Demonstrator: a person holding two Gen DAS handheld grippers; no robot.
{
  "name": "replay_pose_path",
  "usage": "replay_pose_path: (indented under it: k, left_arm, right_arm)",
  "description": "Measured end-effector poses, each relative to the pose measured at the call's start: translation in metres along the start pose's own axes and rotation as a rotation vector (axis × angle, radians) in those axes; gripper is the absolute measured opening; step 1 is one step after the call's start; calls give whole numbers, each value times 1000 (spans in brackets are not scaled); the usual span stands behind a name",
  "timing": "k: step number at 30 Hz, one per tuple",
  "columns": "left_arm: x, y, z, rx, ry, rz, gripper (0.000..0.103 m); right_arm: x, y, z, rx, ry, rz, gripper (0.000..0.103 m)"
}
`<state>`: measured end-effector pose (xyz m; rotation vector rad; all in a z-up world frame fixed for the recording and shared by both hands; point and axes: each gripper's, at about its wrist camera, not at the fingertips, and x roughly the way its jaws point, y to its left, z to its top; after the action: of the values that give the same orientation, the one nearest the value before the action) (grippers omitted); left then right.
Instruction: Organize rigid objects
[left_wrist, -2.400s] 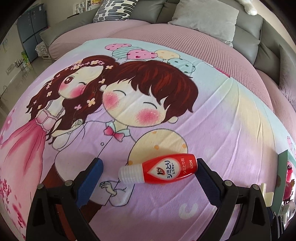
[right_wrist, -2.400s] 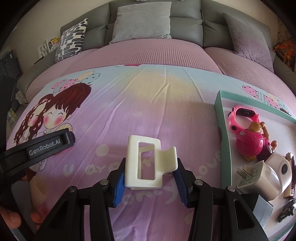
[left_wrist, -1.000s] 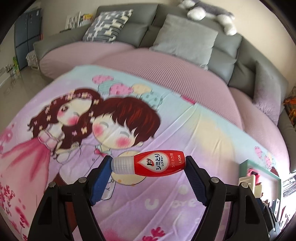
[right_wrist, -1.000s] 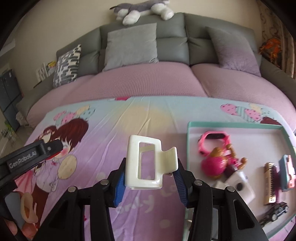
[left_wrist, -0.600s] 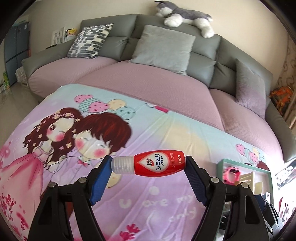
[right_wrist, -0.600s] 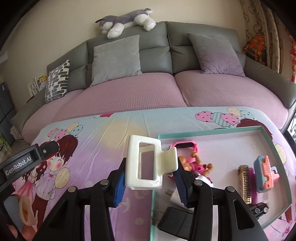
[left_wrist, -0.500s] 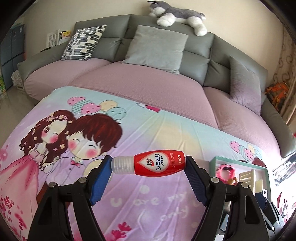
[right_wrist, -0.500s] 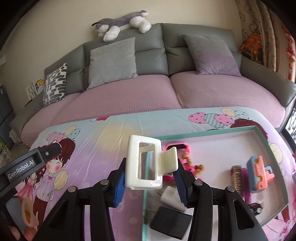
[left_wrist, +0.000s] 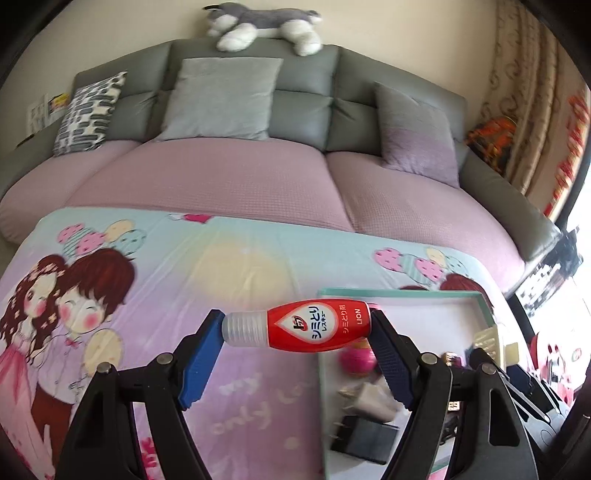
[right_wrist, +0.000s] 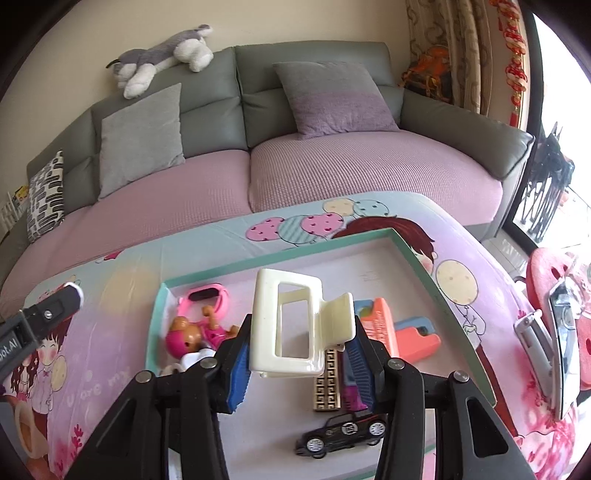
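Observation:
My left gripper is shut on a red bottle with a clear cap, held crosswise in the air just left of the teal tray's near-left part. My right gripper is shut on a cream hair claw clip, held above the middle of the tray. The tray holds a pink watch, a pink bear toy, an orange clip, a gold patterned bar and a black toy car.
The tray lies on a cartoon-print cloth in front of a grey and pink sofa. A white plug and a black block lie in the tray's near-left corner. A red stool with metal parts stands right of the tray.
Both grippers have moved right with their loads. The right one now hangs over the tray's middle; the left one has reached the tray's left edge.

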<state>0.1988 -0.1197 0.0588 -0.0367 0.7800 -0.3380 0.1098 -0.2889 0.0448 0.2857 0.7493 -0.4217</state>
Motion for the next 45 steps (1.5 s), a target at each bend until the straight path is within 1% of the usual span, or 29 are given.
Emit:
replay_pose_path:
  k: [3,5,9,12,19,25,27,30,34,36,38,40,41,42,43,45]
  left_arm:
    - [15,-26,-4,46,25,-53,79]
    - [25,-40,-8,74,59,-70,79]
    - [42,-58,-16,98,93,-98,79]
    - [48,-61,-19,97,116,-113,79]
    - [54,-60,-21,98,147,-117,79]
    - [46,-50,-19,87,136,-115,81]
    - [41,-45,-19,74,127,-105,88]
    - [32,-33,-19,52,106,-77,88]
    - [25,-13,-24,23,97,-8,89]
    - [22,-1,-29,4,96,31,89]
    - [20,11,-33,-19,97,54,89]
    - [18,22,-36,-41,99,76,94]
    - [17,28,-38,-52,97,86,101]
    - [16,31,-39,-58,94,94,102]
    - [14,35,-41,-65,92,105,102]
    - [12,40,-45,-72,93,123,102]
  right_arm:
    - [4,-7,-1,-1,16,-5,50]
    - [9,-12,-2,-3,32,-5,50]
    - [16,-16,-6,-15,59,-18,50]
    - [18,-17,-7,-17,69,-6,50]
    - [24,-13,-10,-34,95,25,50]
    - [31,-11,-14,-32,114,50,50]
    - [33,-10,-15,-35,116,50,50]
    - [34,-7,-16,-44,118,43,51]
    - [33,-3,-19,-62,118,31,52]
    - [31,-2,-21,-73,115,27,55]
    - [29,-1,-23,-76,112,27,64]
    - [25,1,-25,-81,105,27,70]
    - [24,1,-27,-85,104,26,72]
    - [23,2,-28,-90,104,27,74]
    - [22,3,-31,-94,105,27,78]
    - [19,4,-35,-100,104,26,79]
